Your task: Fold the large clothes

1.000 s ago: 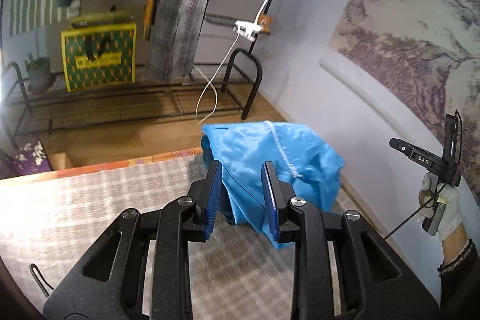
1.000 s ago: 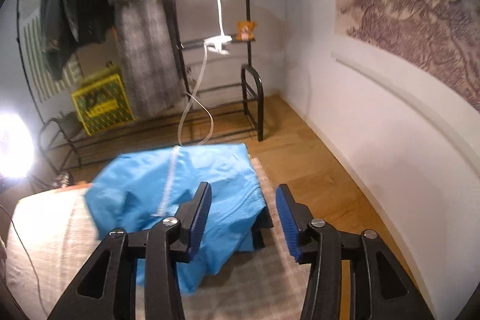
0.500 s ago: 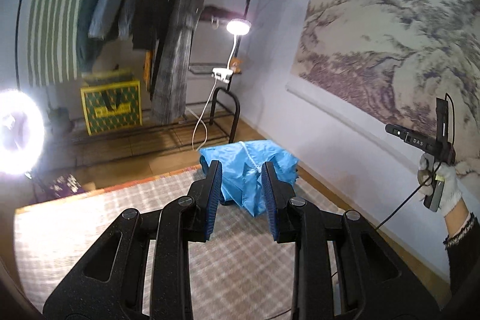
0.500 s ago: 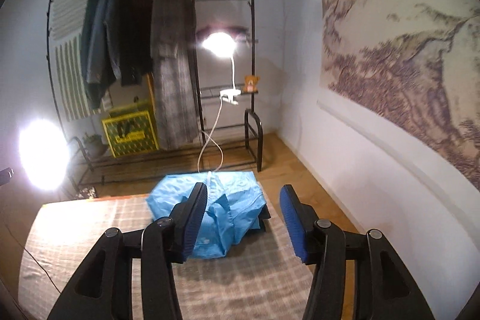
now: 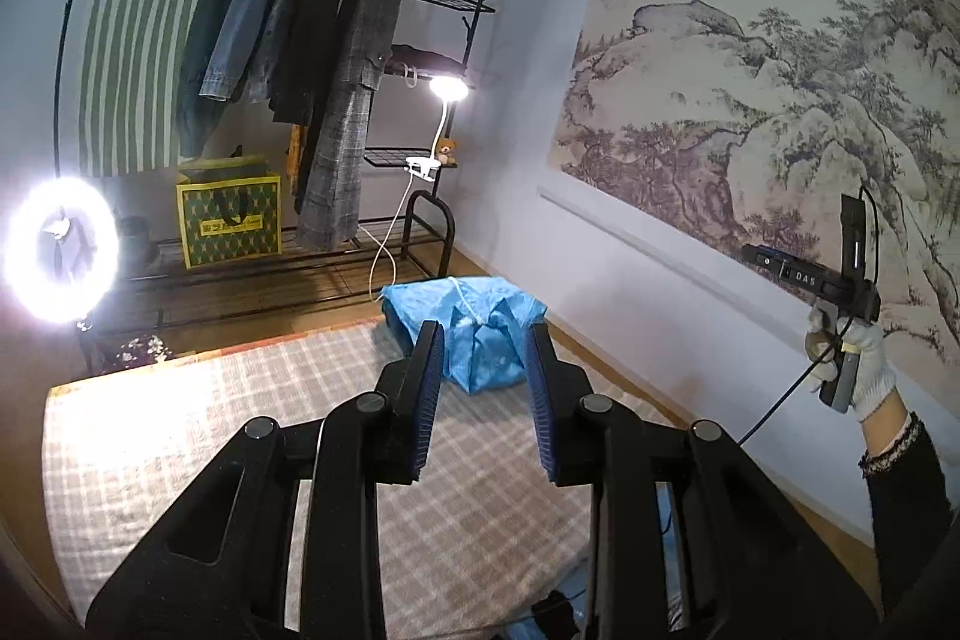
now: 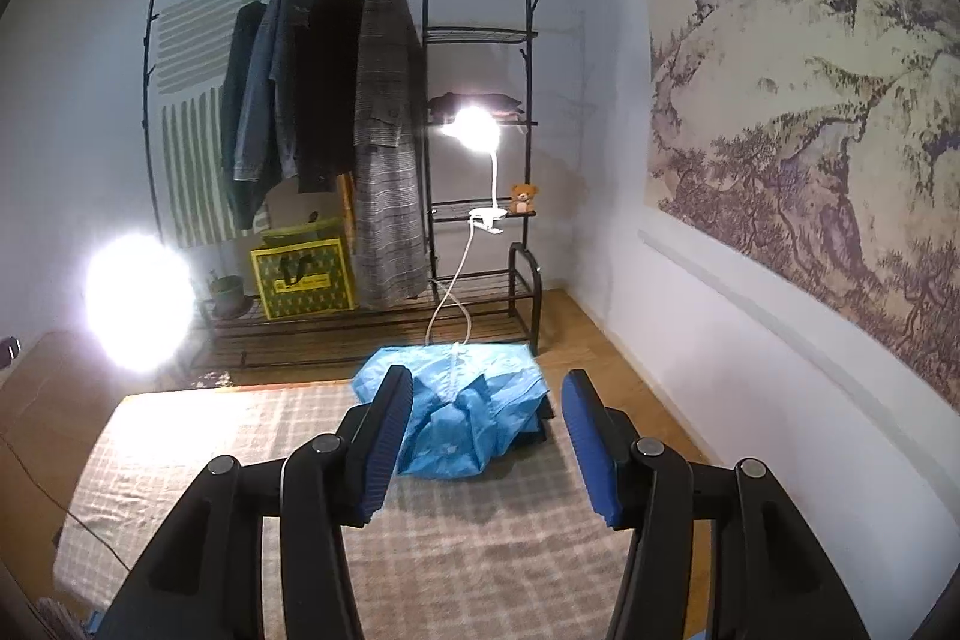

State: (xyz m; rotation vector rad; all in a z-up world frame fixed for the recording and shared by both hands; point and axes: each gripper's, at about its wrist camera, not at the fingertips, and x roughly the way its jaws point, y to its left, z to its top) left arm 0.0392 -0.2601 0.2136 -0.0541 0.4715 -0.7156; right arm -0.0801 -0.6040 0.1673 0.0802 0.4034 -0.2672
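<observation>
A bright blue jacket [image 5: 474,310] [image 6: 456,418] lies folded in a rumpled bundle at the far right corner of a checked cloth [image 5: 210,430] [image 6: 240,460]. Its white zip faces up. My left gripper [image 5: 483,334] hovers well back from it and above the cloth, open, with nothing between its blue pads. My right gripper [image 6: 487,376] is likewise held back and high, open wider, and holds nothing. In the left wrist view a gloved hand [image 5: 852,358] holds the right gripper's handle near the right wall.
A black clothes rack [image 5: 300,40] with several hanging coats stands beyond the cloth. A yellow-green bag [image 5: 228,220] sits on its lower shelf and a clip lamp [image 5: 447,88] is lit. A ring light [image 5: 60,250] glares at the left. The painted wall [image 6: 780,160] runs close on the right.
Both grippers have pulled back and up from the jacket, which now looks small and far away. The jacket stays on the cloth. The right jaws stand a little wider.
</observation>
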